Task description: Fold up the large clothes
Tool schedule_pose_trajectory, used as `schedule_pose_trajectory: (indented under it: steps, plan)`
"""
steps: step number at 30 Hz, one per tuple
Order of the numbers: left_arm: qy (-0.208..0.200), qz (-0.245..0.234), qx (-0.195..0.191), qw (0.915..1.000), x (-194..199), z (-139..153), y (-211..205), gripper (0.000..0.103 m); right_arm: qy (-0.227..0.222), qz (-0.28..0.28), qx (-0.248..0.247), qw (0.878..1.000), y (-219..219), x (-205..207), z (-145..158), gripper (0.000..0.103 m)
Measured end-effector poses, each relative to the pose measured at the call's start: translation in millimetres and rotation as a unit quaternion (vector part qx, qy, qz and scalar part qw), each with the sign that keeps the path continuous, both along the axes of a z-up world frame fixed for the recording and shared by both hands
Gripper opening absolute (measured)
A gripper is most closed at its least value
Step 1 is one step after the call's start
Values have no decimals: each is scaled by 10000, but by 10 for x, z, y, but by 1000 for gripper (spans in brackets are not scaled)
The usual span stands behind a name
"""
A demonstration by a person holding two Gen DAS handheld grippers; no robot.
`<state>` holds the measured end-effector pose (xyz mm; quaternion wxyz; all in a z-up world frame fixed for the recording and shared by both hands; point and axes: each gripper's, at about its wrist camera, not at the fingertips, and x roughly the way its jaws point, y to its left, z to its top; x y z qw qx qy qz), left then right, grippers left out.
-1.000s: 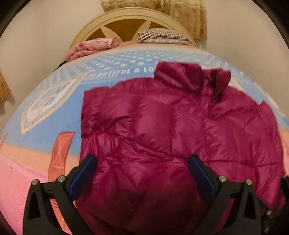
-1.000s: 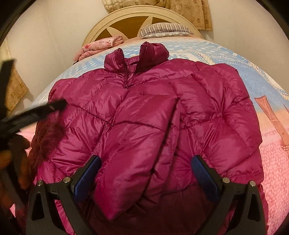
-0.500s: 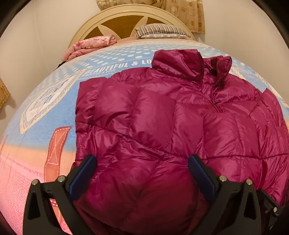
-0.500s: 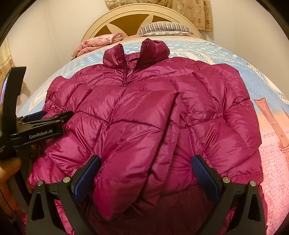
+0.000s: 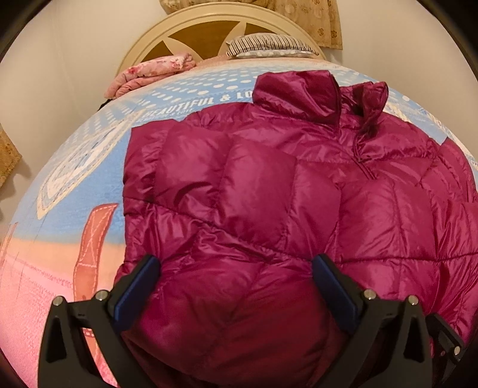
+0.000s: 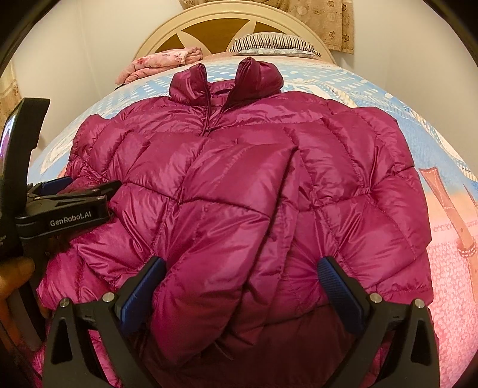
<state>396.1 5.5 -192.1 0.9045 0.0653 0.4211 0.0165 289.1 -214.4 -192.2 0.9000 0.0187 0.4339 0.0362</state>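
Observation:
A magenta quilted puffer jacket (image 5: 269, 194) lies front up on the bed, collar toward the headboard; it also fills the right wrist view (image 6: 239, 179). Both sleeves are folded in over the front. My left gripper (image 5: 236, 280) is open, its blue pads either side of the jacket's lower left part, holding nothing. My right gripper (image 6: 240, 280) is open over the folded sleeve near the hem, holding nothing. The left gripper also shows in the right wrist view (image 6: 59, 206) at the jacket's left edge.
The bed (image 5: 74, 185) has a blue and pink printed cover. A folded pink floral blanket (image 5: 152, 71) and a striped pillow (image 5: 269, 44) lie by the cream headboard (image 6: 227, 21). White walls stand on both sides.
The left gripper has moved in toward the jacket's left edge, into the right wrist view. The jacket's left side has settled flat. Both grippers stay open.

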Motion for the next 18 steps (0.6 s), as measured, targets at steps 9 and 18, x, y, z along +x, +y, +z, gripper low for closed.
schedule_pose_trajectory:
  steps: [9,18]
  plan:
    - [20,5,-78,10000,-14,-18,21,103,10,8,22,10000,-4,0,-2,102]
    - [-305,-172,-709,9969,6,424,-28,103,29,37,64,10000,-11,12,-11,102]
